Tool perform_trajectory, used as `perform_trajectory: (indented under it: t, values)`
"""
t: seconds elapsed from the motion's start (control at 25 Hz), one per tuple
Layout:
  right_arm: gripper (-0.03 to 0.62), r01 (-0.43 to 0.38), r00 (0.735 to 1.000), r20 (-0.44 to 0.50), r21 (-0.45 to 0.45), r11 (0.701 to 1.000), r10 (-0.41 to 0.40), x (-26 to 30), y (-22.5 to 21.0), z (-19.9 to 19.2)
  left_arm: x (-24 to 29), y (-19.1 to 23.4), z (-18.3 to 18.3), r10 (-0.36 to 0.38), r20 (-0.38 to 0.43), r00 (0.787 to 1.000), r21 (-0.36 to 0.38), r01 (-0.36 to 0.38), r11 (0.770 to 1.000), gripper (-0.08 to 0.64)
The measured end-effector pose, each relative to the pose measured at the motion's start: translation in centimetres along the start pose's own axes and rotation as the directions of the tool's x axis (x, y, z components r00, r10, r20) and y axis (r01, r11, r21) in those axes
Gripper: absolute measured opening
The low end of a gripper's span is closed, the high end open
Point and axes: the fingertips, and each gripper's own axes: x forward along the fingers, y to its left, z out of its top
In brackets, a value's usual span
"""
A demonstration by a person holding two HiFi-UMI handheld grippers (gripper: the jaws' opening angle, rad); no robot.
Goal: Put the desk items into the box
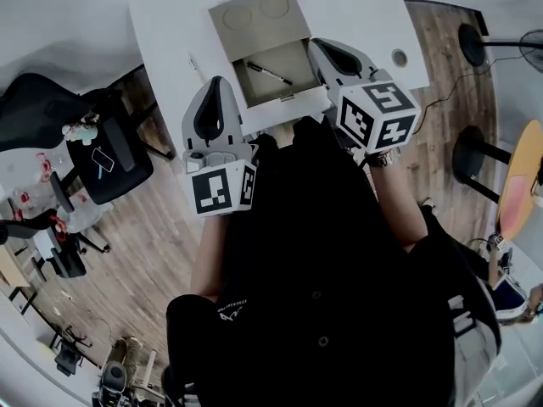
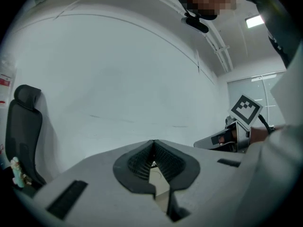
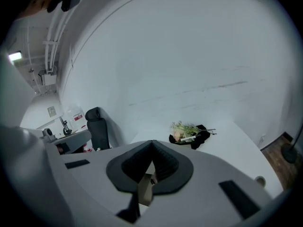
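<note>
White rectangular surface against a plain white wall, wood floor around it, black office chair off to the left.

Left tool: jaw tips meet in its own view with nothing between them, so it is clenched and empty. It is aimed up at the wall rather than down at the surface, so it reads as parked, not reaching.

Right tool: same story, tips together and nothing gripped. It hangs over the right edge of the box and is tilted up towards the far end of the surface.

Between the two tools sits the beige cardboard box, near the front edge, with its hinged lid folded back flat so the tray is open from above. A black pen lies diagonally on the tray floor, so that item is in.

There is a thin pale mark left of the box, too small to identify. A black cloth bundle with flowers sits at the far edge, well apart from the box.

My read: this is the gap between picks, or the task is nearly done. Both tools are held high to stay clear of the lid.
</note>
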Motion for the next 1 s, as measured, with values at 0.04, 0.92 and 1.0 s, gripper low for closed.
perform_trajectory:
  t: [0.04,0.92,1.0]
  values:
    - [-0.002,0.006,1.0,0.019,0.004,1.0,-0.006,-0.6,0.2,0.4,-0.1,-0.1,0.3,-0.013,0.006,1.0,0.002,0.013,1.0,0.008]
    - [-0.002,0.009,0.952,0.305,-0.082,0.997,0.017,-5.6,6.1,9.8,-2.2,2.7,9.2,-0.031,0.158,0.987,0.112,0.013,0.994,0.008]
    - [-0.002,-0.003,0.949,0.315,-0.086,0.996,0.03,-5.8,6.7,9.9,-2.5,2.8,9.3,-0.029,0.159,0.987,0.123,0.009,0.992,0.008]
